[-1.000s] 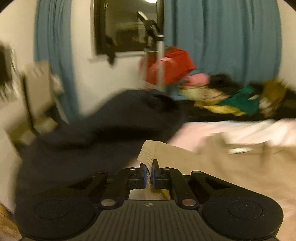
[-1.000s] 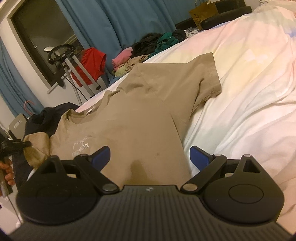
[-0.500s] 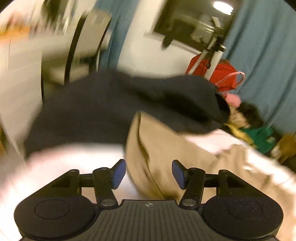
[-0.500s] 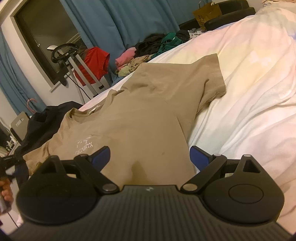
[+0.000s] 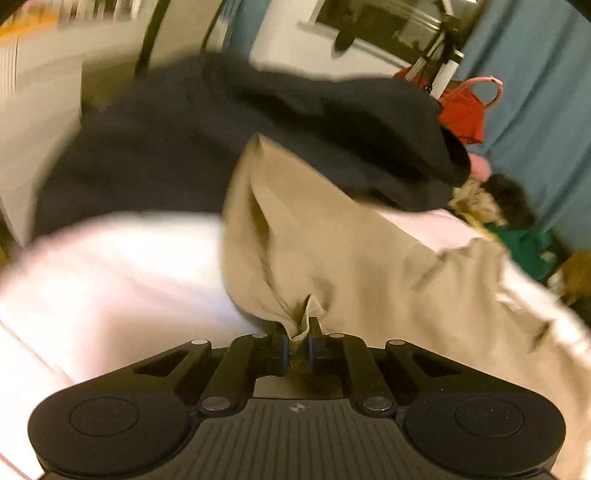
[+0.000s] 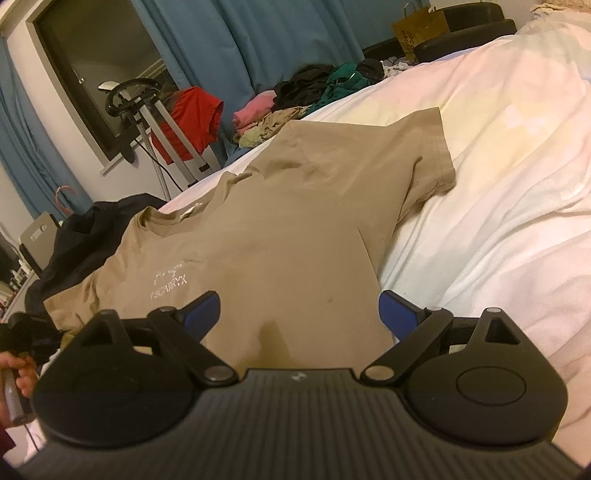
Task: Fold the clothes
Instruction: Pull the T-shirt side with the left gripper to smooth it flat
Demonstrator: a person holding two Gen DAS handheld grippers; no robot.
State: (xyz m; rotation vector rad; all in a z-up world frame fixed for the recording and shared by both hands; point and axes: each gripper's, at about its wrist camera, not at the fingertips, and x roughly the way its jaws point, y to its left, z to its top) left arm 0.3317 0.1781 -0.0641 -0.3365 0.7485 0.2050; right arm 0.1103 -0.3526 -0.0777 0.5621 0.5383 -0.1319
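Note:
A tan T-shirt (image 6: pixel 280 236) with a small white chest logo lies spread front-up on the white bed (image 6: pixel 498 155). Its far sleeve (image 6: pixel 432 155) points right. In the left wrist view my left gripper (image 5: pixel 296 345) is shut on a bunched edge of the tan T-shirt (image 5: pixel 332 251) near its left sleeve. My right gripper (image 6: pixel 299 314) hovers open over the shirt's lower hem, with nothing between its blue fingertips (image 6: pixel 397 314). The left gripper also shows at the far left edge of the right wrist view, held by a hand (image 6: pixel 22 373).
A black garment (image 5: pixel 221 140) lies heaped beyond the shirt at the bed's edge. A pile of mixed clothes (image 6: pixel 317 92) sits by the blue curtain (image 6: pixel 258 40). A red top (image 6: pixel 192 118) hangs on a metal stand. A brown paper bag (image 6: pixel 417 29) stands at the back.
My left gripper was shut on the sleeve, opened half a second ago, and has shut again on a bunched shirt edge. The sleeve now lies flatter. The right gripper stayed open, nearly still.

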